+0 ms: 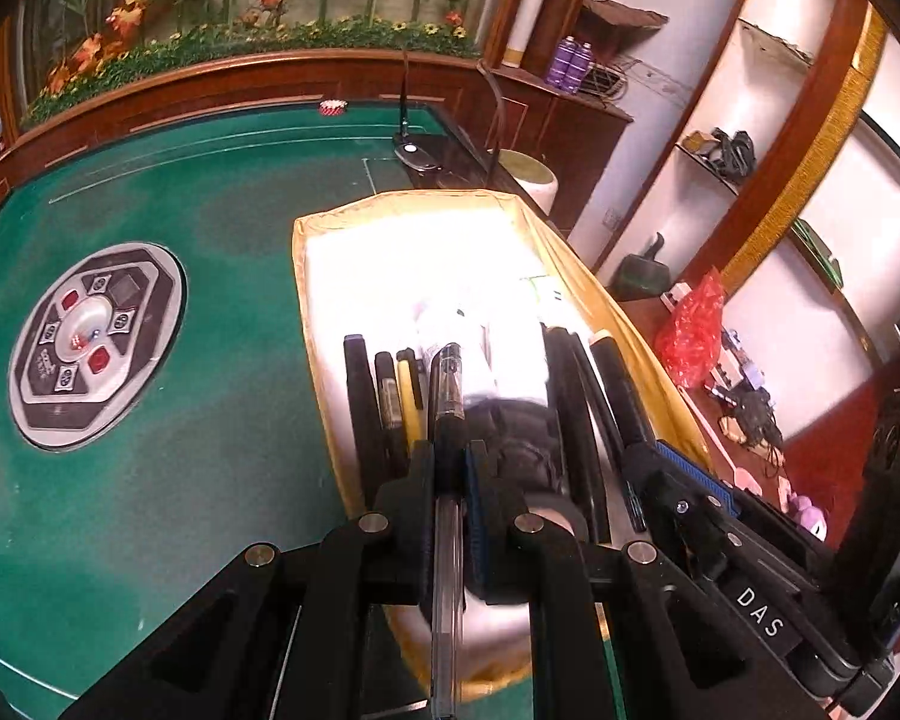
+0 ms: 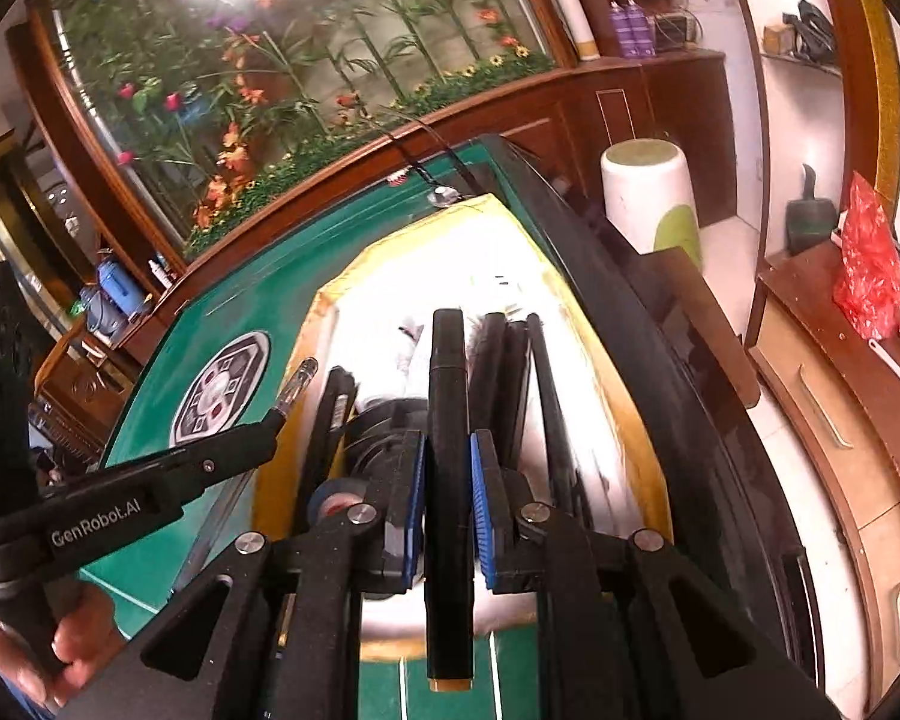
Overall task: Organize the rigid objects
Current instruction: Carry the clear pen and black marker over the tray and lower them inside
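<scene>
Nearest us, the left gripper (image 1: 450,480) is pressed together on a clear-barrelled pen (image 1: 447,396) with a black grip; the pen runs along the jaws, its tip poking out ahead and its clear barrel trailing back between the linkage arms. In the right wrist view the right gripper (image 2: 447,504) pinches a thick black marker (image 2: 448,480) between its blue pads (image 2: 481,516), the marker's yellowish end hanging back toward the camera.

Both grippers sit over a yellow-rimmed tray (image 1: 306,276) with a white, glare-washed inside. It lies on the green mahjong table (image 1: 150,450) by the table's right edge. More dark pens and markers (image 1: 384,396) lie lengthwise in the tray, some left, some right of the held pen.

At the table's centre is the grey dice console (image 1: 93,354). A person's hand (image 2: 60,648) holds the left gripper's handle at the right view's lower left corner.
</scene>
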Demonstrator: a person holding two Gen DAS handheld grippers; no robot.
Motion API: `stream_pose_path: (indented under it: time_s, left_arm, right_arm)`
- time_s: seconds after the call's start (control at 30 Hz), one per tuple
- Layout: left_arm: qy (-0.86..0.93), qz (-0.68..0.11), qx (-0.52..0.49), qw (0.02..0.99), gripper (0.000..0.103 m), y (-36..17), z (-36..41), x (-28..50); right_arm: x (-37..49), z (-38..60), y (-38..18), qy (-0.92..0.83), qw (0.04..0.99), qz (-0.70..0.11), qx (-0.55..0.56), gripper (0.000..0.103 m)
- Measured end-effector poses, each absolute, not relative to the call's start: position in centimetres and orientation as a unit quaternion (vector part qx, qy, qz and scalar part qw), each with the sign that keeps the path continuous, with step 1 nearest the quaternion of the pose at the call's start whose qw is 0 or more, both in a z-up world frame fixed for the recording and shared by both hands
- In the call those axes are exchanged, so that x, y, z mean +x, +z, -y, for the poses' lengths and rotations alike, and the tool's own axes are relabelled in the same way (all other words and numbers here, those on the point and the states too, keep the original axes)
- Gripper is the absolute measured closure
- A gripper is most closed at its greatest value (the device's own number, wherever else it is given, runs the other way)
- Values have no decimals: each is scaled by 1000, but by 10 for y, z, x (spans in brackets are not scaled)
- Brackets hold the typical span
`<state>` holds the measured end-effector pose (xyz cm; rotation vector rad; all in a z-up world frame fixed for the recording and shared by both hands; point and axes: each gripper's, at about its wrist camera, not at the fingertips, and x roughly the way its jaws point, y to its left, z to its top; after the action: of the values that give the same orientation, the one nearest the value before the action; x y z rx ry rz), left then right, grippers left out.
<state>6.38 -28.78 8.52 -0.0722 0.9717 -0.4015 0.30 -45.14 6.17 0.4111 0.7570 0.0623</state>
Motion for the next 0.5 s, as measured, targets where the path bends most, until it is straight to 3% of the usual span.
stream_pose_path:
  time_s: [0.5]
  left_arm:
    - [-167,-484,-26,859,94,55,303,86]
  right_arm:
    - [37,457,49,10,903,-385,189,89]
